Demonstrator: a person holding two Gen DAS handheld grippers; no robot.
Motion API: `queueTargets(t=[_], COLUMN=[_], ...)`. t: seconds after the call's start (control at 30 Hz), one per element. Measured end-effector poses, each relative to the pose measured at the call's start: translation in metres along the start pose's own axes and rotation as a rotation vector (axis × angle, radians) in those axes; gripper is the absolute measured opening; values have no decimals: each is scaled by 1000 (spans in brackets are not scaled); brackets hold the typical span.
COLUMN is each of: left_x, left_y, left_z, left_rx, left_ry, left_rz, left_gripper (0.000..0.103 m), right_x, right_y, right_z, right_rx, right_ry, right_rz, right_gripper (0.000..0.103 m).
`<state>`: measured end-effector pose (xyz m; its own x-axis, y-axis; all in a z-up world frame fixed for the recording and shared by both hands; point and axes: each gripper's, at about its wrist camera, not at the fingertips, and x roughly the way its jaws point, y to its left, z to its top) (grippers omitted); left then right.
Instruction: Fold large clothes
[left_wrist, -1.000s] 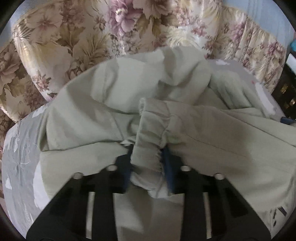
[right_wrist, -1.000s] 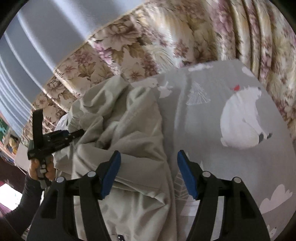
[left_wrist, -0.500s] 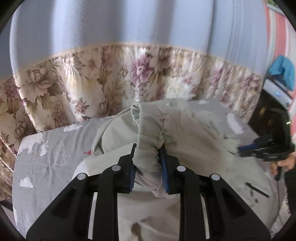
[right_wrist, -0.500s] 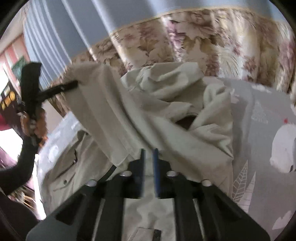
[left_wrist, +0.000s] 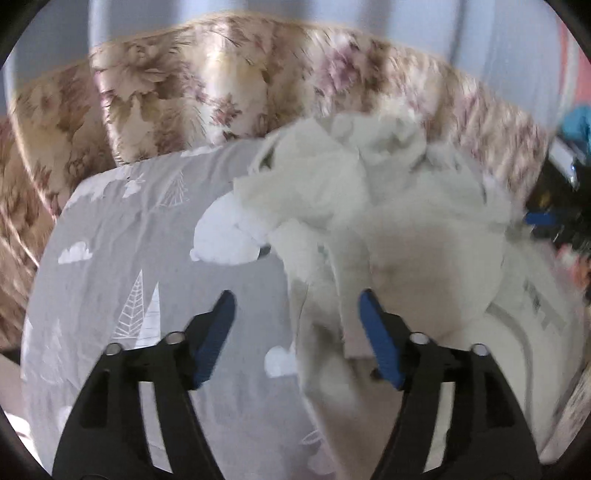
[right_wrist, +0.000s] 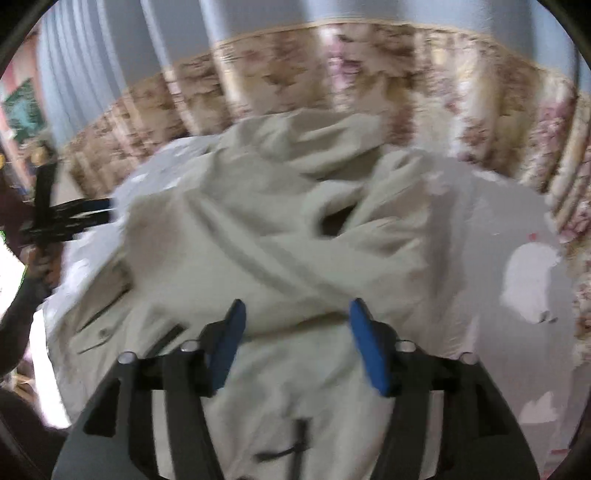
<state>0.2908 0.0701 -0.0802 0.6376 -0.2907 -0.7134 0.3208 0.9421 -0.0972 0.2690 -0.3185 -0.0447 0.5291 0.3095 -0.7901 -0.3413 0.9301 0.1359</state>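
A large pale beige jacket (right_wrist: 295, 236) lies crumpled on a grey bedsheet (left_wrist: 147, 229) printed with white trees and bears. Two sleeves lie crossed over its body. My left gripper (left_wrist: 295, 325) is open and empty, above the sheet at the jacket's left edge (left_wrist: 388, 229). My right gripper (right_wrist: 295, 332) is open and empty, just above the jacket's middle. The left gripper also shows at the left of the right wrist view (right_wrist: 70, 218). Both views are motion-blurred.
A floral curtain (left_wrist: 221, 85) hangs close behind the bed with a blue-grey curtain (right_wrist: 110, 59) above it. Dark furniture (left_wrist: 565, 192) stands at the right edge of the left wrist view. The sheet (right_wrist: 517, 280) runs on to the right of the jacket.
Both grippers have opened and let go of the jacket sleeves, which dropped onto the jacket body. The left gripper swung left over the sheet; the right sits lower over the jacket.
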Motion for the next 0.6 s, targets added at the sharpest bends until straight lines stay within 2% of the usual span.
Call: queueTargets(t=[0.07, 0.13, 0.27, 0.33, 0.4, 0.43, 0.47, 0.5, 0.57, 0.6], left_x=[-3, 2, 32, 56, 69, 73, 75, 76, 73, 68], left_y=[-8, -23, -54, -62, -70, -75, -79, -80, -85, -87], left_z=[9, 17, 34, 39, 40, 38, 37, 37, 37, 39], left_rx=[2, 42, 148, 174, 211, 239, 258, 263, 278, 285], left_ry=[-38, -36, 17, 89, 128, 142, 159, 171, 176, 166], left_rz=[0, -14, -26, -82, -99, -101, -122, -139, -147, -135], left_gripper=[87, 90, 92, 90, 73, 54, 30, 19, 11, 10], right_x=[5, 7, 20, 33, 46, 51, 59, 65, 68, 64], right_y=[-7, -13, -14, -12, -9, -8, -7, -6, -4, -4], right_z=[7, 13, 22, 26, 28, 27, 25, 23, 20, 20], right_rx=[-11, -21, -113, -156, -214, -228, -250, -269, -284, -279], right_ry=[7, 20, 91, 127, 171, 188, 216, 236, 232, 212], right_rz=[-13, -10, -43, -46, -12, -11, -20, -28, -61, -71], right_gripper=[61, 61, 64, 64, 64, 63, 59, 51, 23, 16])
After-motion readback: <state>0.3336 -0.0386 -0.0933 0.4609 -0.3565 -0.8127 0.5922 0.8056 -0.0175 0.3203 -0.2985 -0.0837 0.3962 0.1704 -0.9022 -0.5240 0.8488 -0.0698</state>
